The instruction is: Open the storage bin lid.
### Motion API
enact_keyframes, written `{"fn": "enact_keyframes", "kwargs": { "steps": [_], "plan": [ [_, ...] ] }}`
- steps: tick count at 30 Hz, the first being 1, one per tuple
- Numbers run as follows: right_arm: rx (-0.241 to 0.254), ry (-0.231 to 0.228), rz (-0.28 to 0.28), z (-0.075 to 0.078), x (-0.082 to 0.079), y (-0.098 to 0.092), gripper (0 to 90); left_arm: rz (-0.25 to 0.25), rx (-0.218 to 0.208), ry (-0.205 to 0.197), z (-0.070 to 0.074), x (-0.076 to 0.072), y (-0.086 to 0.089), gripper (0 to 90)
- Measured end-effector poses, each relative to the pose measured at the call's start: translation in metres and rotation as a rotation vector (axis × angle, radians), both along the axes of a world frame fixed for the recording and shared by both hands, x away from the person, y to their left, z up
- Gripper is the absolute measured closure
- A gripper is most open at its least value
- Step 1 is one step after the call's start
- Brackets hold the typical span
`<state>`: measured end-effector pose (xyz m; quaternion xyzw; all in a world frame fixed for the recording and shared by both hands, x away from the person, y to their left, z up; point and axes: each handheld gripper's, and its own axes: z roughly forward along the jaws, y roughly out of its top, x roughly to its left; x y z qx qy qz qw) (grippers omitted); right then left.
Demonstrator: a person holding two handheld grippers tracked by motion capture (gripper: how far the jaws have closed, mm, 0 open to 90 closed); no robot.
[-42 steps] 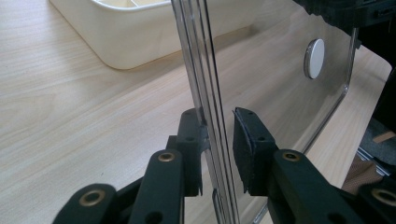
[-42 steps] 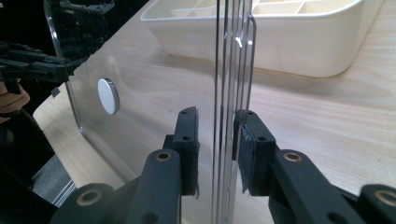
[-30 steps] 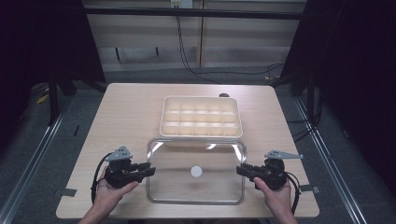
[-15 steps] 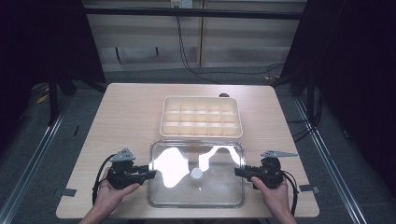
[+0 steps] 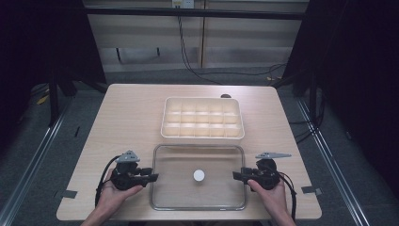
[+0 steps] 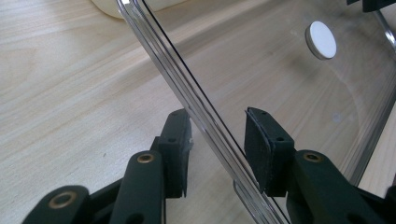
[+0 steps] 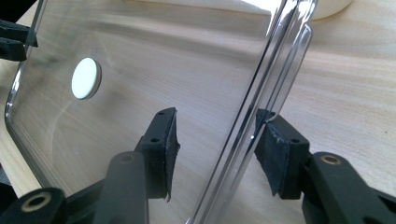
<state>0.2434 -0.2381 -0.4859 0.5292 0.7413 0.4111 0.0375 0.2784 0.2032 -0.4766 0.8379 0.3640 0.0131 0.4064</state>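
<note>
1. Fingers, high view: left gripper [image 5: 149, 177] at lower left and right gripper [image 5: 238, 175] at lower right each sit at a short edge of the clear lid [image 5: 179, 160]. The lid lies flat on the counter [image 5: 127, 117] in the lower middle of the frame, just below the cream compartment tray [image 5: 202, 117]. White round knob [image 5: 199, 175] at the lid's middle.
2. Left gripper view: fingers [image 6: 176, 149] part open and have just been opening. The lid's rim [image 6: 187, 98] runs diagonally between them, and a gap shows on both sides. Nothing gripped.
3. Right gripper view: fingers [image 7: 161, 144] part open, also just been opening. The rim [image 7: 261, 93] sits between them; the right-hand pad is very close to it, maybe grazing. Contact is hard to call, but there's no clamp. Knob [image 7: 86, 78] at upper left.
4. Risk: the rim sits inside both finger gaps, so pulling a hand back at an angle could snag it and drag or tip the lid. If the right pad does touch, that side catches first and the lid skews toward the tray.
5. Writing: no brand, label or text readable anywhere.
</note>
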Motion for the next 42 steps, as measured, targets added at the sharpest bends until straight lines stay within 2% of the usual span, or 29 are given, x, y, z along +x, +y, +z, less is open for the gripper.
{"fn": "enact_keyframes", "kwargs": {
  "steps": [5, 8, 15, 20, 24, 27, 28, 29, 30, 31, 32, 33, 35, 37, 41, 42],
  "plan": [
    [-0.001, 0.006, -0.001, -0.002, 0.001, 0.000, 50.1, 0.012, 0.001, 0.011, -0.002, 0.001, -0.001, 60.5],
    [-0.009, 0.017, 0.003, -0.004, 0.003, 0.001, 46.4, 0.010, 0.024, -0.002, -0.001, 0.000, -0.005, 59.6],
    [-0.022, 0.015, 0.013, -0.008, 0.005, 0.003, 43.4, 0.016, 0.003, 0.035, -0.006, 0.004, -0.003, 58.2],
    [-0.043, 0.012, 0.003, -0.011, 0.006, 0.005, 40.0, 0.004, 0.016, 0.054, -0.009, 0.005, -0.006, 56.2],
    [-0.065, 0.005, 0.004, -0.011, 0.006, 0.005, 40.0, -0.006, 0.045, 0.048, -0.010, 0.004, -0.008, 51.4],
    [-0.066, 0.001, 0.009, -0.011, 0.005, 0.005, 39.1, -0.002, 0.044, 0.053, -0.011, 0.005, -0.007, 50.8],
    [-0.064, 0.003, 0.004, -0.011, 0.005, 0.005, 38.9, 0.012, 0.074, 0.038, -0.011, 0.004, -0.008, 49.3],
    [-0.062, 0.000, 0.002, -0.011, 0.005, 0.004, 37.3, 0.013, 0.086, 0.019, -0.011, 0.004, -0.008, 50.0],
    [-0.064, 0.001, -0.002, -0.011, 0.005, 0.004, 37.1, 0.017, 0.073, 0.025, -0.011, 0.004, -0.007, 48.7],
    [-0.065, -0.004, -0.004, -0.011, 0.005, 0.003, 37.7, 0.011, 0.026, 0.043, -0.010, 0.006, -0.005, 47.0],
    [-0.056, -0.008, -0.006, -0.010, 0.005, 0.003, 37.5, 0.023, 0.026, 0.038, -0.009, 0.005, -0.005, 46.9],
    [-0.053, -0.014, -0.005, -0.010, 0.005, 0.002, 37.4, 0.034, 0.039, 0.016, -0.009, 0.004, -0.005, 46.0],
    [-0.054, -0.036, -0.012, -0.008, 0.004, 0.001, 36.2, 0.036, 0.020, 0.024, -0.008, 0.005, -0.003, 42.9],
    [-0.031, -0.055, -0.018, -0.005, 0.003, -0.001, 35.5, 0.035, 0.017, 0.013, -0.007, 0.005, -0.001, 41.1],
    [0.004, -0.132, -0.009, 0.003, -0.003, -0.004, 34.6, 0.047, -0.007, -0.004, -0.002, 0.004, 0.001, 35.0],
    [-0.003, -0.150, -0.004, 0.005, -0.004, -0.004, 34.2, 0.055, -0.008, -0.020, 0.001, 0.004, 0.002, 33.8]
  ]
}}
